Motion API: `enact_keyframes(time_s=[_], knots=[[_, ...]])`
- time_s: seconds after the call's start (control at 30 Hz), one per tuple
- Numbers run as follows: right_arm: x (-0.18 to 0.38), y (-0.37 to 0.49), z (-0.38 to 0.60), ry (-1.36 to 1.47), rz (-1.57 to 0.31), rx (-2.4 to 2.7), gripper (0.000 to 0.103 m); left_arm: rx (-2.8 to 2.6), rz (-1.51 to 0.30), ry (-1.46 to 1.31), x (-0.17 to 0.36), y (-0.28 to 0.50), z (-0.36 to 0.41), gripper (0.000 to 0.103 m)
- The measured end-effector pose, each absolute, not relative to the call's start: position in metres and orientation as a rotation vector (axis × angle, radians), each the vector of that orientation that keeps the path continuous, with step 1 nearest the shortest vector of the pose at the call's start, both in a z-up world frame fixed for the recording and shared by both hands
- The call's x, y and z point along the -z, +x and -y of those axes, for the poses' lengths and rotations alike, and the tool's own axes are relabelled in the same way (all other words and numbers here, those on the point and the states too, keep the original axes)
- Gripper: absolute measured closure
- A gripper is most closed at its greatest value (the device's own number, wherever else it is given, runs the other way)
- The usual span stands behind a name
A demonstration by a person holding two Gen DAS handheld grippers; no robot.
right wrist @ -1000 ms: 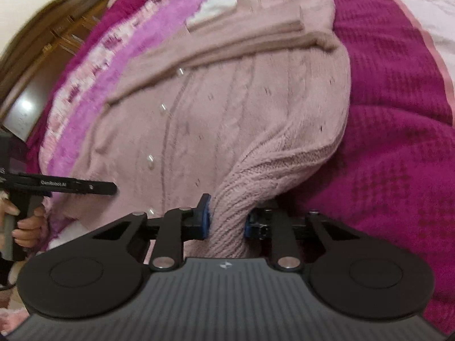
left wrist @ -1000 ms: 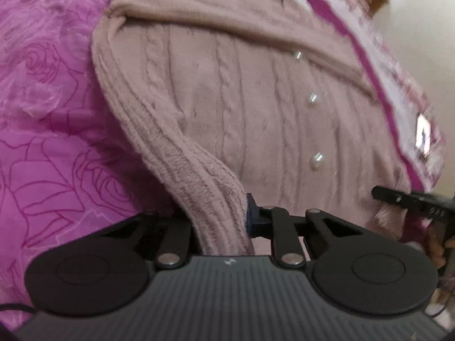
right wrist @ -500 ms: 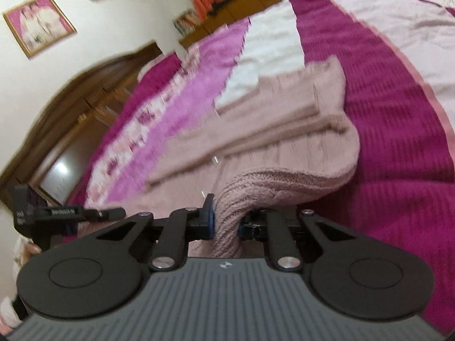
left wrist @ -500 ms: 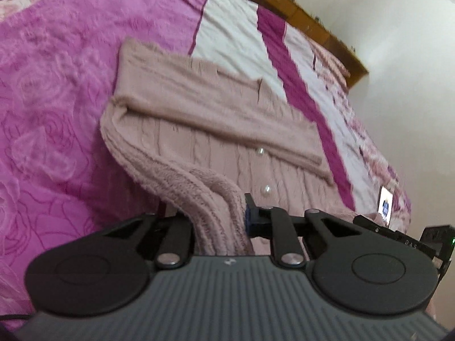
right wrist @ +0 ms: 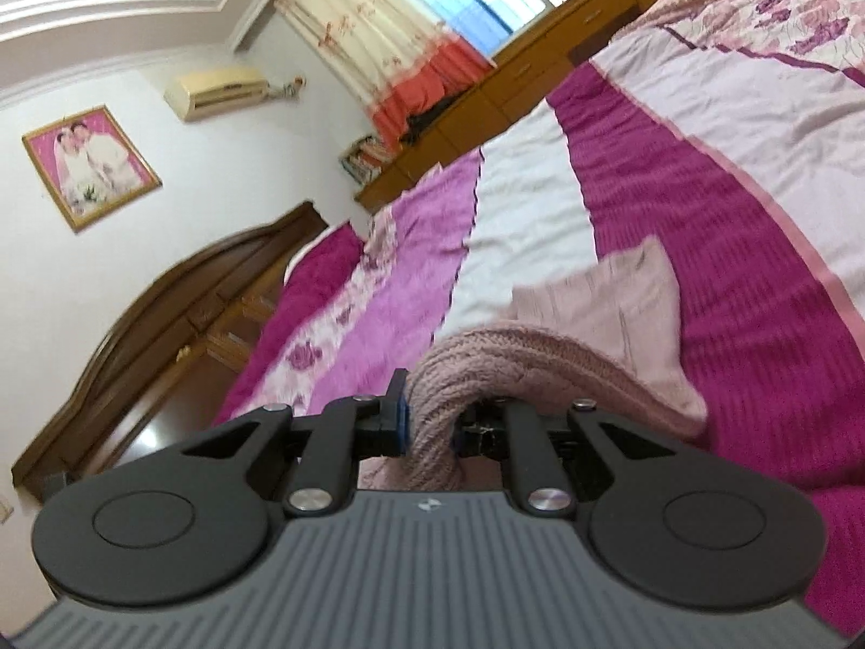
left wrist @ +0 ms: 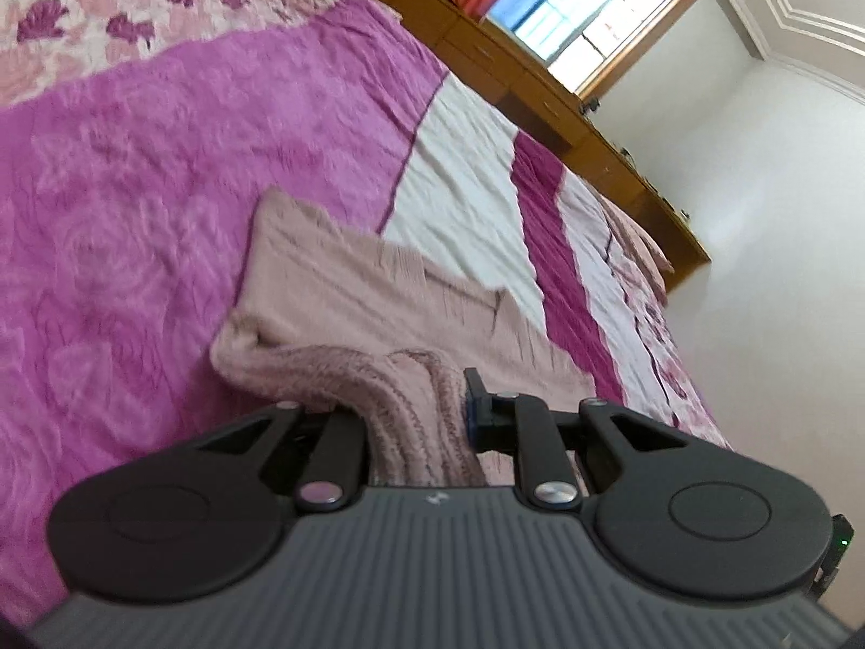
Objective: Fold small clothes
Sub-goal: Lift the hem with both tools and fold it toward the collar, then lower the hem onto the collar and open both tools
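The pink knit cardigan (left wrist: 378,303) lies on the bedspread (left wrist: 135,205), across the boundary between its magenta band and its white band, with the far part flat and the near hem lifted. The left gripper (left wrist: 416,416) is clamped on a bunched fold of the ribbed hem; the right gripper (right wrist: 432,422) is clamped in the same way on the other hem corner, the knit arching up out of its jaws. Judged from this, the step in hand is the bottom-to-top fold. To do it well, carry both corners forward at equal height and equal pace, so that the fold line forms straight across the body and square to the garment's side edges. Keep light tension between the two grippers; slack would let the middle of the hem sag and crease. Lower the hem onto the far edge of the cardigan, aligning corner to corner, and set the cloth down before loosening either grip. The knit is thick and stretchy, so pulling hard is likely to drag the lower layer across the bedspread.
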State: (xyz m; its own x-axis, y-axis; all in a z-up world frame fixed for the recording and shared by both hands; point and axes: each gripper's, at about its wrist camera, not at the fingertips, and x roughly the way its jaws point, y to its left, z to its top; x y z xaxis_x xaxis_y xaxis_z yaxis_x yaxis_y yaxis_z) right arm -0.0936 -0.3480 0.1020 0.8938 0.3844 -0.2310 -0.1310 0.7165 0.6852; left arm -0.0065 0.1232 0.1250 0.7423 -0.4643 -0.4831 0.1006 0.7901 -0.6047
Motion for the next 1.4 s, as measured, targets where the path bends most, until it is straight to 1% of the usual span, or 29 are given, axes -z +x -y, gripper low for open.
enact_keyframes(time_s=[0.2, 0.43, 0.63, 0.83, 1.0, 1.13, 1.2, 1.23, 1.33, 1.4], knots=[[-0.107, -0.051, 0.355, 0.757, -0.329, -0.258, 0.087, 0.269, -0.621, -0.582, -0.135, 0.029, -0.113, 0.085], [-0.096, 0.003, 0.362, 0.787, -0.327, -0.188, 0.087, 0.215, -0.63, -0.541, -0.129, 0.084, -0.095, 0.085], [-0.066, 0.042, 0.363, 0.791, -0.379, -0.117, 0.087, 0.156, -0.686, -0.472, -0.1, 0.122, -0.086, 0.085], [-0.033, 0.068, 0.362, 0.753, -0.449, -0.041, 0.087, 0.119, -0.733, -0.381, -0.068, 0.141, -0.082, 0.085], [-0.012, 0.078, 0.364, 0.739, -0.497, -0.001, 0.086, 0.1, -0.769, -0.346, -0.047, 0.147, -0.082, 0.083], [-0.005, 0.077, 0.36, 0.691, -0.507, 0.005, 0.086, 0.103, -0.762, -0.316, -0.045, 0.146, -0.08, 0.079], [-0.008, 0.075, 0.358, 0.668, -0.509, 0.003, 0.079, 0.103, -0.767, -0.3, -0.047, 0.146, -0.079, 0.079], [-0.009, 0.075, 0.357, 0.662, -0.51, 0.004, 0.078, 0.104, -0.768, -0.296, -0.049, 0.145, -0.079, 0.077], [-0.014, 0.07, 0.355, 0.647, -0.512, 0.009, 0.069, 0.096, -0.77, -0.29, -0.053, 0.139, -0.082, 0.069], [-0.018, 0.065, 0.354, 0.64, -0.51, 0.013, 0.059, 0.09, -0.77, -0.284, -0.055, 0.135, -0.084, 0.067]])
